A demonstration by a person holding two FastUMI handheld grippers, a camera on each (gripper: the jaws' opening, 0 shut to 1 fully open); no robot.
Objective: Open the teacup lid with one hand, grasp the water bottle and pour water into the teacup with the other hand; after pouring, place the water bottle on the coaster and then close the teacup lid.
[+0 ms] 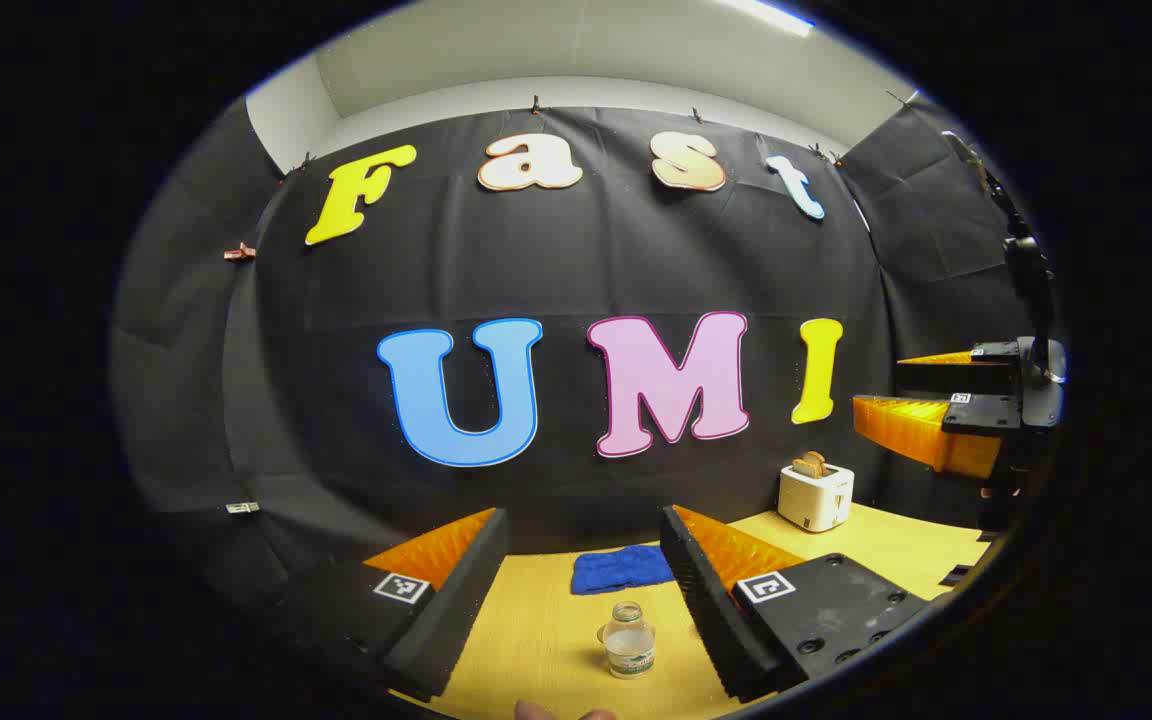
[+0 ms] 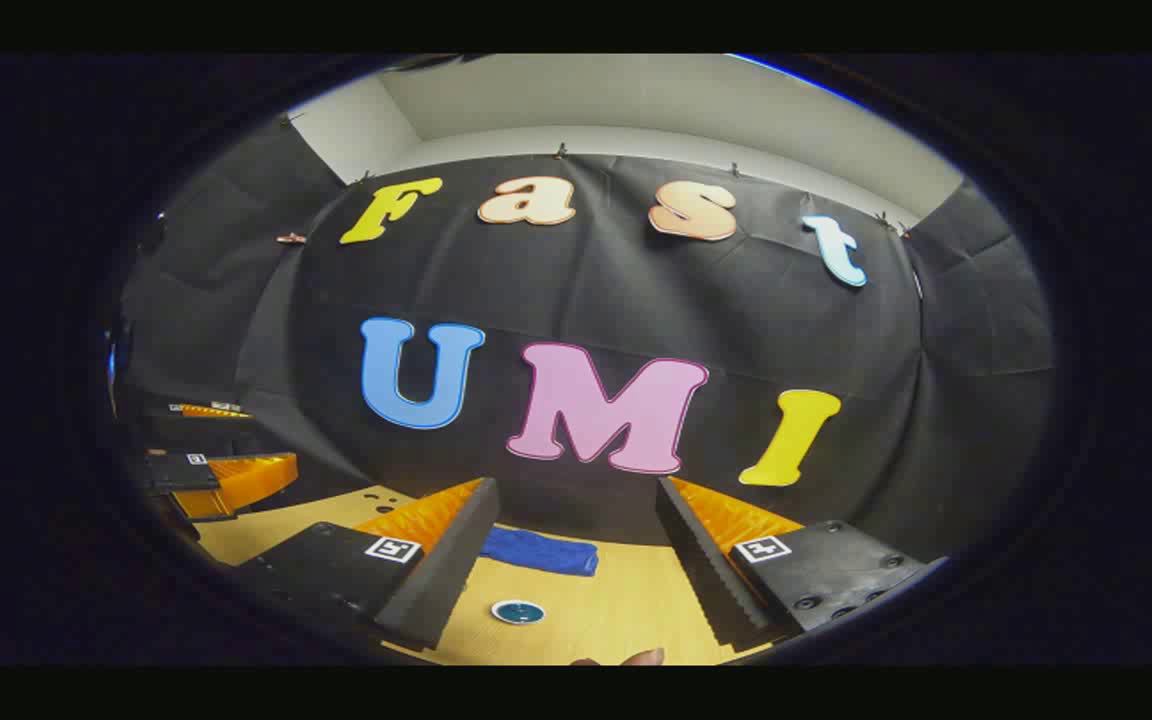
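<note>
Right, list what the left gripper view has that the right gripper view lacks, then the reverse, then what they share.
Left gripper view: an uncapped water bottle standing between its open fingers, a white toaster with bread in it, and the right gripper far right.

Right gripper view: a round dark coaster between its open fingers, and the left gripper far left.

Shared: the yellow table and the blue cloth at its back edge.
</note>
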